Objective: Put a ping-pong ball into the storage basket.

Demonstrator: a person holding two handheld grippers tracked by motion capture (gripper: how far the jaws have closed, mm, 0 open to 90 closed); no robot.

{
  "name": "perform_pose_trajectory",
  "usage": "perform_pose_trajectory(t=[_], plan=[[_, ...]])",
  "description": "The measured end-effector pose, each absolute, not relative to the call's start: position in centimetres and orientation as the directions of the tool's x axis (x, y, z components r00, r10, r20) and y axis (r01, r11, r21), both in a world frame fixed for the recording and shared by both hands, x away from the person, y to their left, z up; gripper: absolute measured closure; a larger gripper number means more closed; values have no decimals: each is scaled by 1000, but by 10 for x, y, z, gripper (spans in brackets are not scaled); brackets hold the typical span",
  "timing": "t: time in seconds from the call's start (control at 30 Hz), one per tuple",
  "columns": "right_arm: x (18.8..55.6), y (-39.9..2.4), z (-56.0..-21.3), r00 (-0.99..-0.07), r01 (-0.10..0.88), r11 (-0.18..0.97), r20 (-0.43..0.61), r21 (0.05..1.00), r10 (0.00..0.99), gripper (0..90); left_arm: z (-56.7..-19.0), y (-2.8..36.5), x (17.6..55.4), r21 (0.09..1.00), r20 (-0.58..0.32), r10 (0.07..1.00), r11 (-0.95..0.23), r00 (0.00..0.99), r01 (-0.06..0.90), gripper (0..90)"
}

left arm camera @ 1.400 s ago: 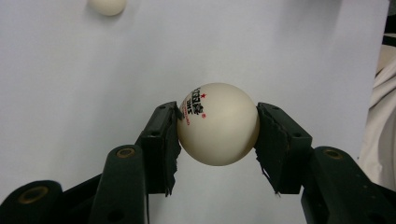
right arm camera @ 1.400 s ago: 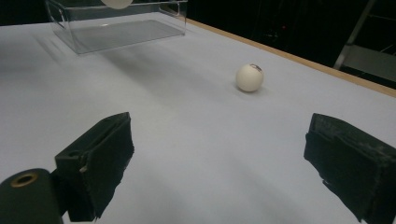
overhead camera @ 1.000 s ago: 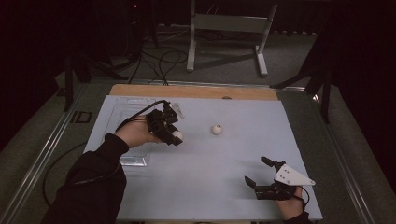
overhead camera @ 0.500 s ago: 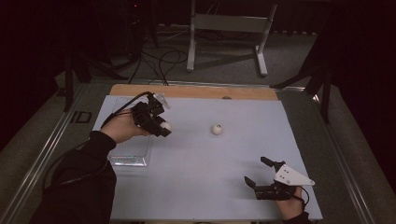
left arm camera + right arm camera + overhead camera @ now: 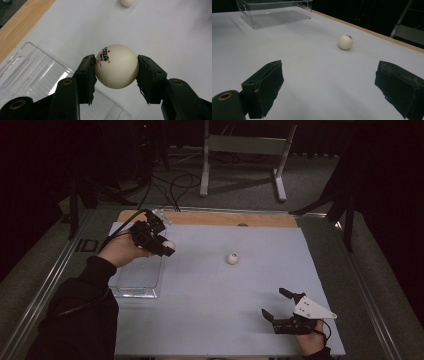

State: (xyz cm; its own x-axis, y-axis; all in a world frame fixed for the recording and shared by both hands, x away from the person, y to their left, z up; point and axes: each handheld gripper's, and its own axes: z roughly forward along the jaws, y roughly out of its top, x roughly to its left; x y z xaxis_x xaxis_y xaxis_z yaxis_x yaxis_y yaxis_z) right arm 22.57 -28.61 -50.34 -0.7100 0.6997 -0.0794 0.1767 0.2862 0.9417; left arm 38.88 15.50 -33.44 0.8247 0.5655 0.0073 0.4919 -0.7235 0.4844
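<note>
Left gripper (image 5: 116, 72): pinches a white ball (image 5: 116, 66) above the clear tray (image 5: 137, 275).
Right gripper (image 5: 280, 306): jaws spread, on the table (image 5: 210, 290).

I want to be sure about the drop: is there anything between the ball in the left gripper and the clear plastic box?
Nothing visible stands in the way. The left gripper holds the table tennis ball above the near edge of the clear plastic box, whose top is open. The second ball lies apart on the mat.
</note>
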Motion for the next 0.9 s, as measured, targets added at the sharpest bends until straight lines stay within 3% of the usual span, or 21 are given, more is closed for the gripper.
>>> perform_pose_trajectory(t=[0.9], plan=[[226, -286, -504, -712, 178, 288, -79, 941, 698, 83, -333, 179, 408, 516, 37, 762, -569, 647, 641, 521]])
